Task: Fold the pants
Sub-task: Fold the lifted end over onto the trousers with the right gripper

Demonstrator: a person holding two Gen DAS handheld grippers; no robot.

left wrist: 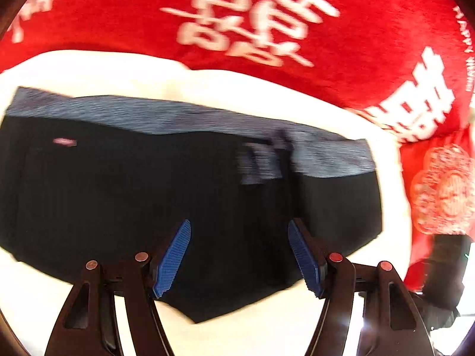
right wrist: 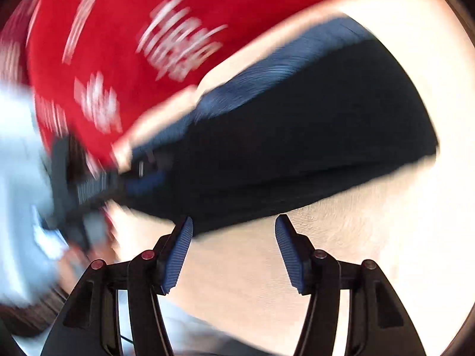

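Observation:
The dark pants [left wrist: 148, 195] lie folded into a compact block on a white surface [left wrist: 98, 68], with a blue-grey waistband [left wrist: 184, 115] along the far edge. My left gripper [left wrist: 239, 255] is open and empty, hovering over the near edge of the pants. In the blurred right wrist view the pants [right wrist: 311, 136] stretch from left to upper right. My right gripper [right wrist: 234, 252] is open and empty, just off the pants' near edge, above the white surface [right wrist: 371, 252]. The other gripper [right wrist: 89, 184] shows as a dark blur at the left.
A red blanket with white characters [left wrist: 297, 14] covers the area behind and to the right of the white surface; it also fills the upper left of the right wrist view [right wrist: 118, 44]. A pale blurred shape [right wrist: 17, 178] sits at the far left.

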